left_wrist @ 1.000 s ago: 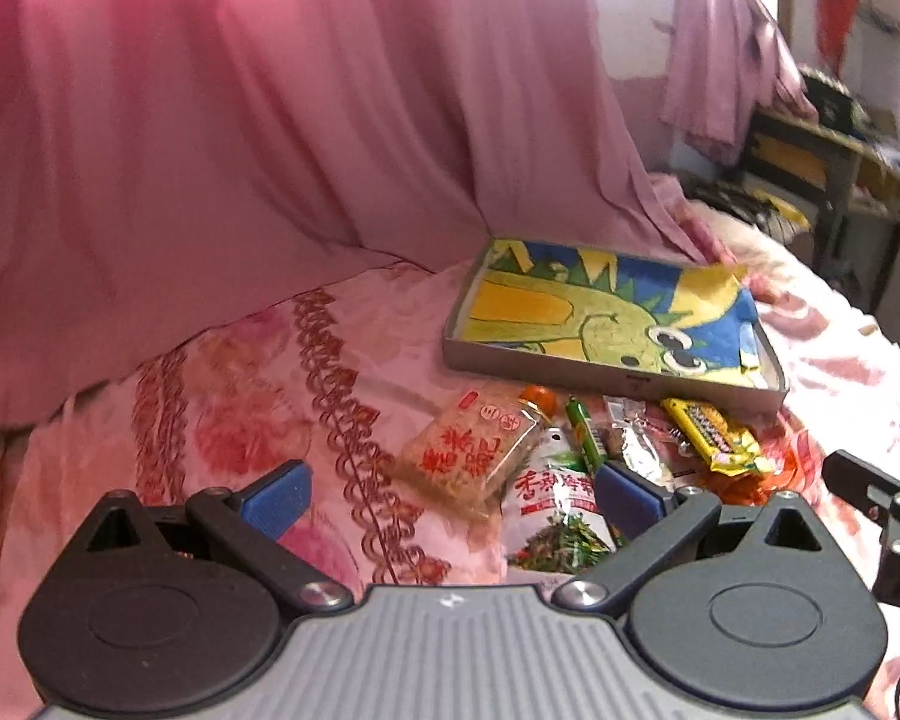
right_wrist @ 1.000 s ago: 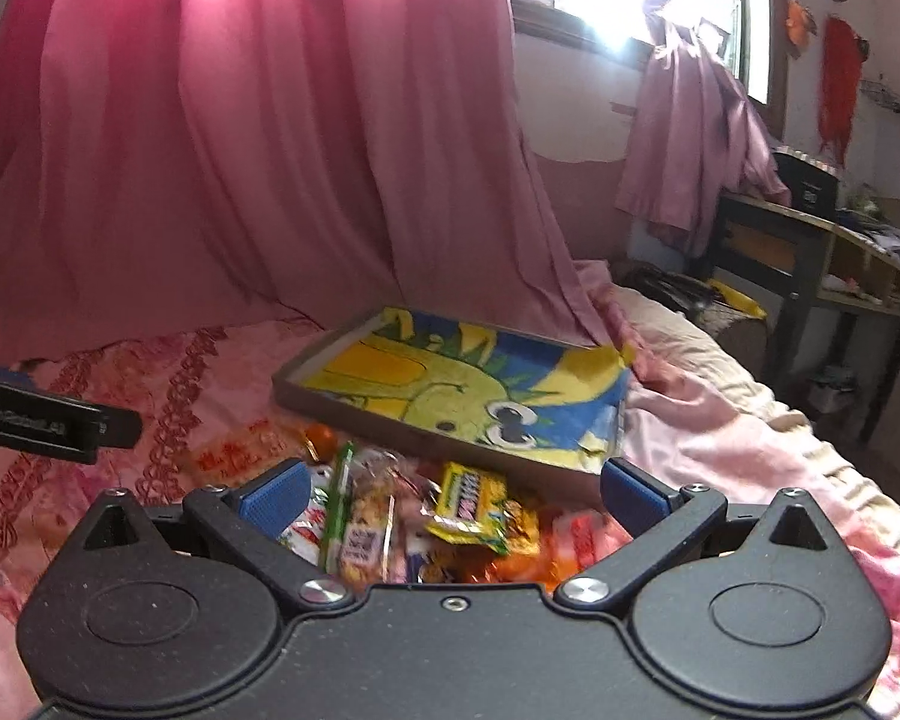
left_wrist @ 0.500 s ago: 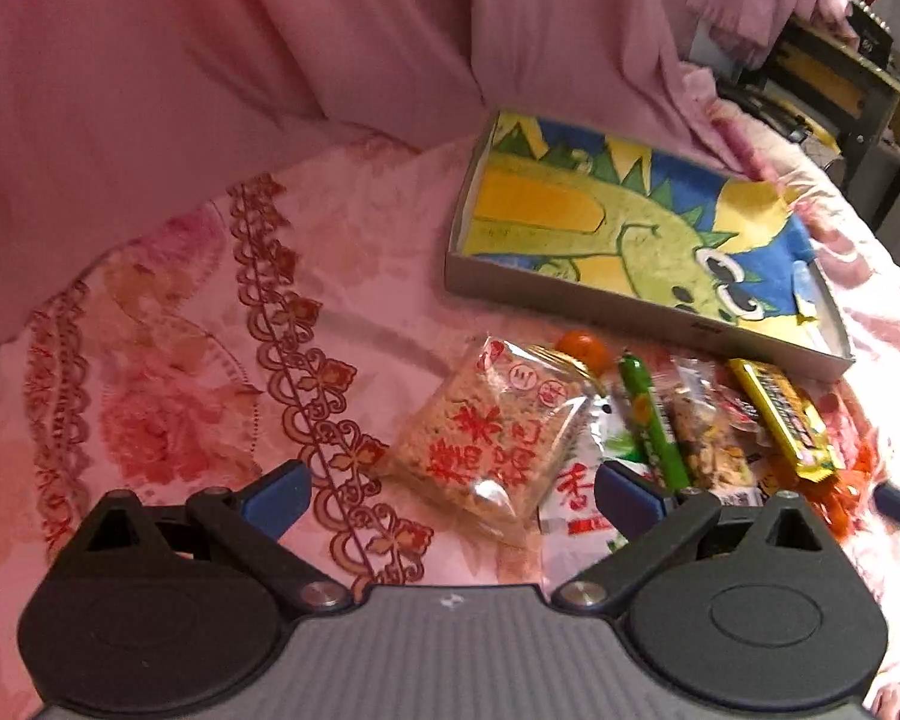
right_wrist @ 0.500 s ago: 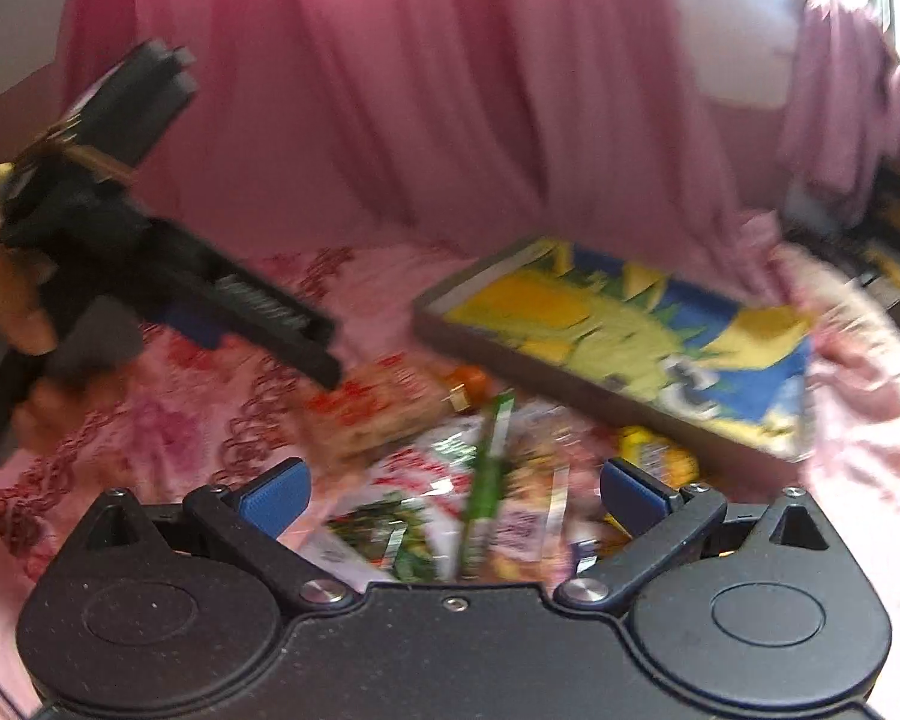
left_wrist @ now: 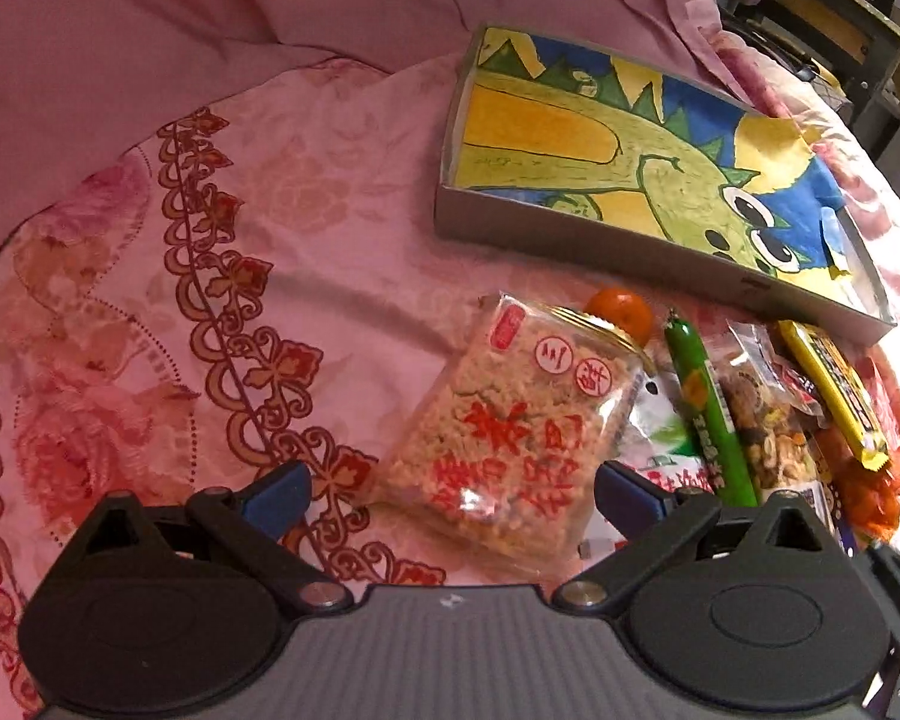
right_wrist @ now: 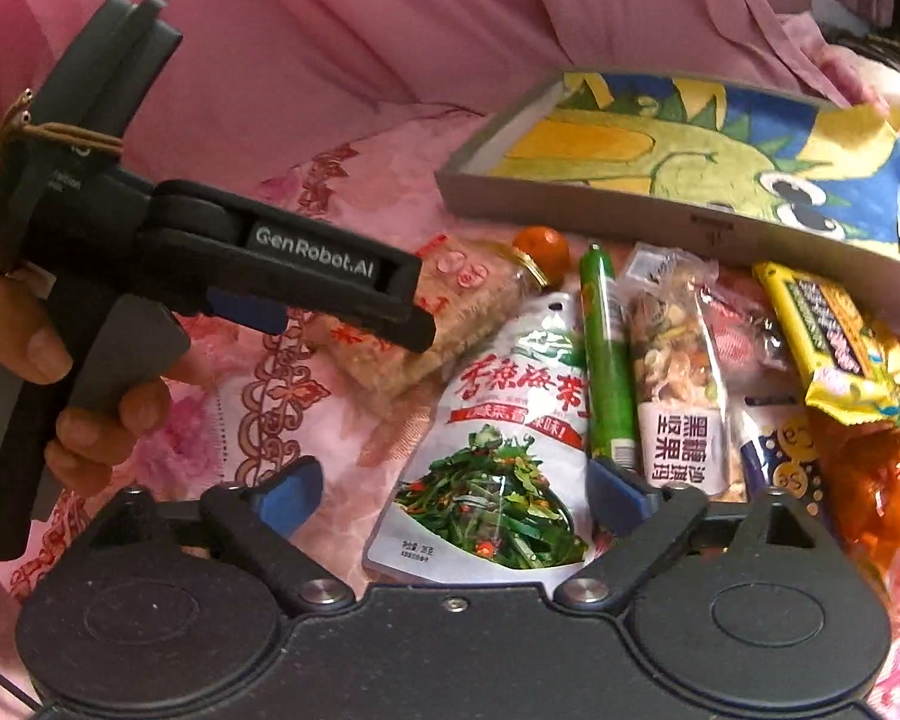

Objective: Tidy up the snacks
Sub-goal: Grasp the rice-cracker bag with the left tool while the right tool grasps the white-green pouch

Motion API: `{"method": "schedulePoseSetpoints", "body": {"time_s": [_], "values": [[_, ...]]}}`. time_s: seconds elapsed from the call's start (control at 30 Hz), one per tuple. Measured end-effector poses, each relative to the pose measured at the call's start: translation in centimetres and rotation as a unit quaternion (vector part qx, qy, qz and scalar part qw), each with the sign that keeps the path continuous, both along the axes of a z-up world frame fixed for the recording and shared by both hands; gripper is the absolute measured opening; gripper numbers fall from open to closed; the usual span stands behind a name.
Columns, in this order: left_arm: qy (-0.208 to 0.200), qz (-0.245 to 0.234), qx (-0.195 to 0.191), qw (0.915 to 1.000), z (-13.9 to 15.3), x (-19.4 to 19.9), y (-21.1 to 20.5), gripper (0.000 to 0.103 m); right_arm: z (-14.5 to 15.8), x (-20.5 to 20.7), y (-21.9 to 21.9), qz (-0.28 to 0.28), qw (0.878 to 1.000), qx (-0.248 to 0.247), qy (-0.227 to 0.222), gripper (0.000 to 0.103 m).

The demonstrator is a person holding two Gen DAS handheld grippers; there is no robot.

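Over the pink bedspread [left_wrist: 330,252], the left gripper [left_wrist: 450,495] hangs spread wide above the rice cracker pack [left_wrist: 510,438], gripping nothing. The right gripper [right_wrist: 456,492], jaws just narrowing yet unclenched, straddles the seaweed pouch [right_wrist: 498,450].

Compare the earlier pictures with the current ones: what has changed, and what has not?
Both grippers came down toward the snack pile. The right gripper, jaws just narrowing, is over the seaweed pouch; the left gripper nears the rice cracker pack. Nothing gripped. Snacks and tray stayed put.

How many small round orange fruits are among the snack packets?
1. The small round orange fruit sits near the grey cardboard tray's front wall, between the clear puffed-rice packet and the green stick-shaped packet. More may hide under the pile.
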State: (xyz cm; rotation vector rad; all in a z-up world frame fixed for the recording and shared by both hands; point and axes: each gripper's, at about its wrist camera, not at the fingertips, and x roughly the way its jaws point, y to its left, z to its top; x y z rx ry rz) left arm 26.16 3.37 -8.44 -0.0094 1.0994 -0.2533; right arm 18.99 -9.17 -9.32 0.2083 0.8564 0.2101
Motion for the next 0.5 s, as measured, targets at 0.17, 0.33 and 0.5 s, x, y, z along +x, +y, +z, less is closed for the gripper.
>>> {"method": "schedulePoseSetpoints", "body": {"time_s": [0.17,0.33,0.5], "values": [[-0.004,-0.021,0.003,0.9998,-0.5,0.4,-0.7,0.102,-0.9,0.5,0.1,-0.031,0.999,-0.023,0.022,0.083],[-0.011,-0.038,0.016,0.9991,-0.9,0.6,-1.4,0.100,-1.5,0.9,0.3,-0.048,0.998,-0.029,0.022,0.083],[-0.023,-0.059,0.022,0.9977,-1.0,0.4,-1.8,0.090,-2.0,1.4,0.7,-0.061,0.997,-0.036,0.022,0.082]]}}
